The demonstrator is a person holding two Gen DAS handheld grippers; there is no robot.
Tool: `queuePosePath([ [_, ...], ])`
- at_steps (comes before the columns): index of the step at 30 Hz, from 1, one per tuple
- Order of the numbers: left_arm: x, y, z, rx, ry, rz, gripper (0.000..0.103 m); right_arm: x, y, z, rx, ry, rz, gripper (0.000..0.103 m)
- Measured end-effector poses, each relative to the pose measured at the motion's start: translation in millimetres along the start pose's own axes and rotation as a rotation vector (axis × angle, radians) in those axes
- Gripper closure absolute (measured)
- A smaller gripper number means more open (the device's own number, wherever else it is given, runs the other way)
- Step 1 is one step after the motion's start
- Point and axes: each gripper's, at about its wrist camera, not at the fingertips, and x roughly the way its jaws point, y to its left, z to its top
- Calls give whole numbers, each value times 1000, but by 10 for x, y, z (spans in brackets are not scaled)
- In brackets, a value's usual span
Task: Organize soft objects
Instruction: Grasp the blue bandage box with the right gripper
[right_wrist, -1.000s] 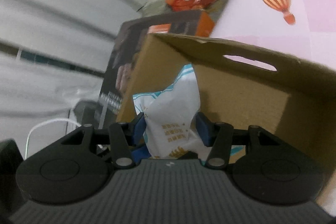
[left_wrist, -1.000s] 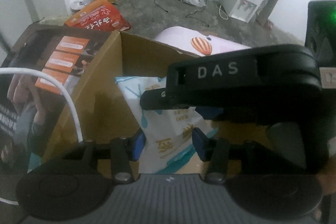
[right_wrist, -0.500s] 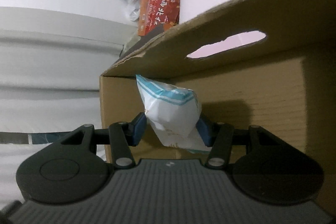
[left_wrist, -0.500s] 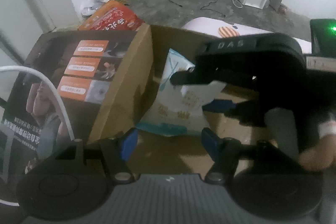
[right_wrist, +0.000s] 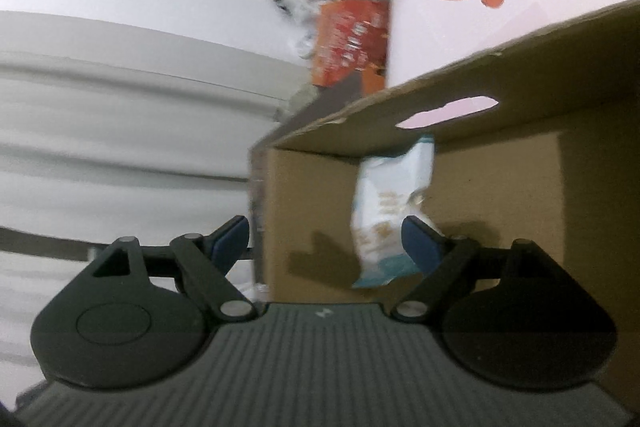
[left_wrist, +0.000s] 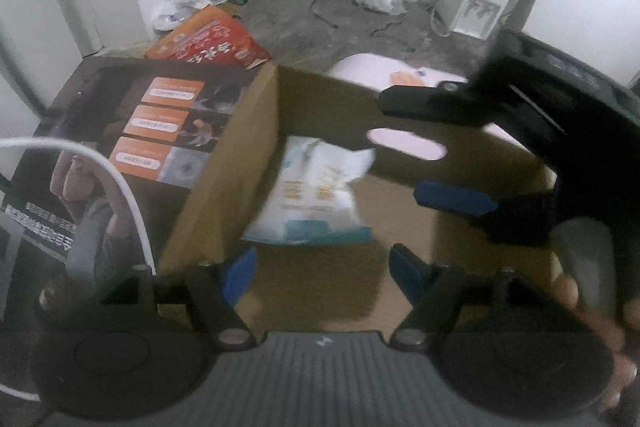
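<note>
My left gripper [left_wrist: 320, 273]: jaws just spread wide, nothing between pads. My right gripper [right_wrist: 326, 239]: jaws likewise just opened, released. White-and-teal soft pack [left_wrist: 314, 195] ahead of left fingertips, apart from them, lying inside cardboard box [left_wrist: 256, 163] against its left wall; in right view, pack just beside my right-hand pad, contact unclear. Step in hand: drop-off, judged done. Next: lift both grippers clear of box rim, seek next soft item.

One white packet [left_wrist: 316, 195], one cardboard box [left_wrist: 224, 179], two hand-held grippers, one orange bag [left_wrist: 208, 43].
</note>
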Motion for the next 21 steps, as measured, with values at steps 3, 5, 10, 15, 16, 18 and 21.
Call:
queuePosePath([
  [3,-181,-231,-72,28,-8,-28,24,-368,-22,-76,5,-30,92,20],
  [5,-276,-418,-128,60,-9,-47,23,-685,-117,-143,28,-54,156,20],
  [10,-386,-1027,-270,152,10,-109,22,-1473,-451,-247,69,-155,189,19],
  [15,-349,-1732,-392,239,35,-184,22,-2394,-996,-347,128,-281,107,19],
  [16,-333,-1888,-420,260,38,-197,22,-2581,-1116,-375,144,-304,81,19],
  [18,-298,-2189,-485,304,40,-216,22,-2940,-1330,-409,174,-347,36,19],
  [21,-229,-2627,-576,361,34,-236,23,-3337,-1663,-428,217,-416,-30,20],
])
